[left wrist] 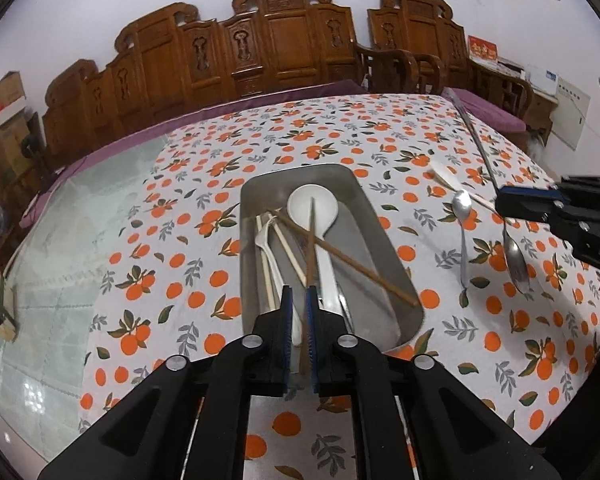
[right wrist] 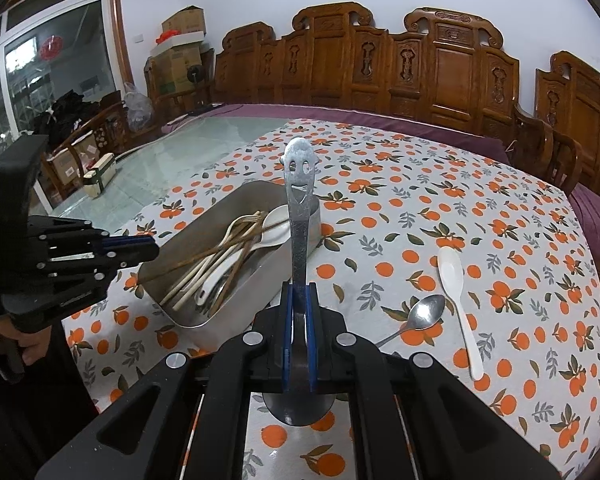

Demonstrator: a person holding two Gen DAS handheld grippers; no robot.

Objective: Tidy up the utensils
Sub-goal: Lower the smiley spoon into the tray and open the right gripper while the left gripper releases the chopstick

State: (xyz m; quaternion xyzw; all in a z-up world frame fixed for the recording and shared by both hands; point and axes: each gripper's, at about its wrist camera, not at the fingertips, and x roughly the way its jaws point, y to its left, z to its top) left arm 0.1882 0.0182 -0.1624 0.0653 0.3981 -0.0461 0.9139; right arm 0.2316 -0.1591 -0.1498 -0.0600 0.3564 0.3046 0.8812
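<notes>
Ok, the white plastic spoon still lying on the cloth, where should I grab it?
Take the white spoon by its thin handle near the middle, coming from above with jaws across it. It lies flat, bowl away from you, and the metal spoon sits close beside the bowl end, so the near half is clearer.

Left wrist view looks steeply down along its fingers, close over the near end of the metal tray (left wrist: 384,236). Right wrist view looks from the tray's right, angled down, slightly farther off. Both share the tray (right wrist: 188,236) and the orange-print tablecloth (left wrist: 204,184).
</notes>
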